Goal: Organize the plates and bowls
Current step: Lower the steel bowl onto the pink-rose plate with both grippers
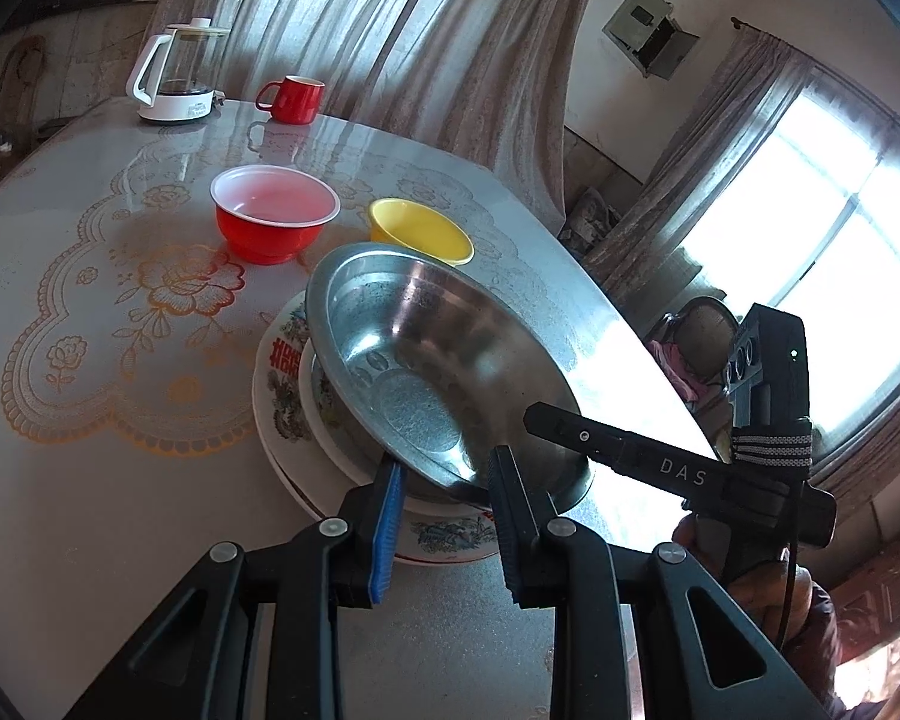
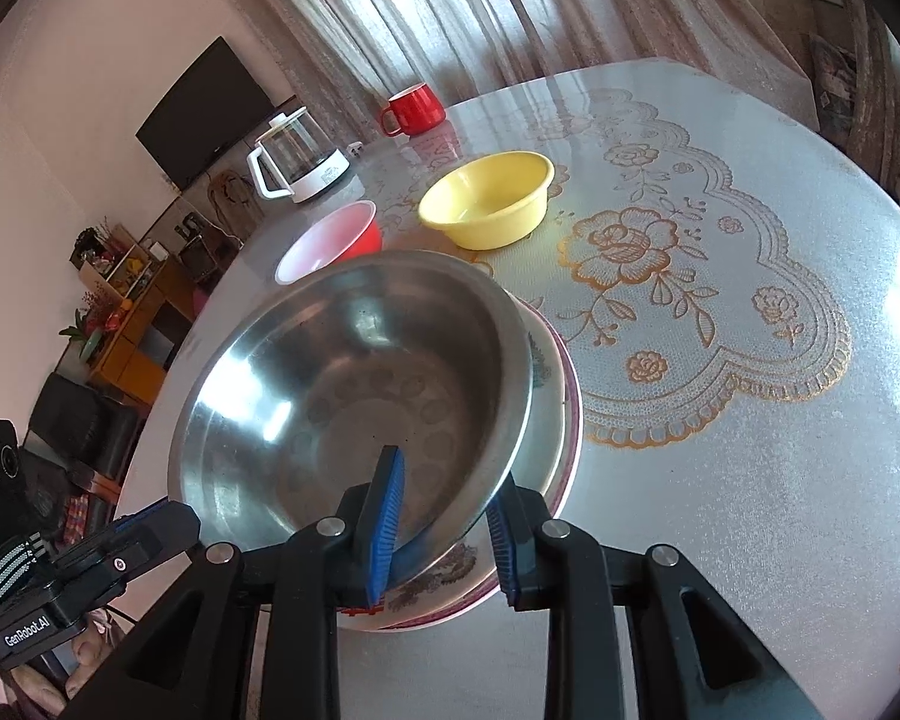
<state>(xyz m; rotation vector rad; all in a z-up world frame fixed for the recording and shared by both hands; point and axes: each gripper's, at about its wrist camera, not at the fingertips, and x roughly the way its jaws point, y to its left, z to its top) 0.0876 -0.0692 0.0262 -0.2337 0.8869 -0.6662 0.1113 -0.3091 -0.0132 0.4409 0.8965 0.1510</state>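
Observation:
A steel bowl [image 1: 426, 354] [image 2: 342, 384] is tilted over a stack of patterned plates [image 1: 282, 396] [image 2: 561, 420] on the table. My left gripper [image 1: 447, 516] is shut on the bowl's near rim, one blue pad under it and one above. From the opposite side, my right gripper [image 2: 444, 516] is shut on the rim as well, with one pad inside the bowl and one outside. In each wrist view the other gripper [image 1: 543, 420] [image 2: 174, 519] shows at the bowl's edge. Behind stand a red bowl [image 1: 273, 222] [image 2: 330, 240] with a white inside and a yellow bowl [image 1: 420, 231] [image 2: 486, 204].
A glass kettle [image 1: 177, 75] [image 2: 300, 162] on a white base and a red mug [image 1: 294, 99] [image 2: 414, 111] stand at the far edge of the round table [image 1: 90, 240]. Curtains hang behind it. A dark chair and shelves stand beyond the table's edge.

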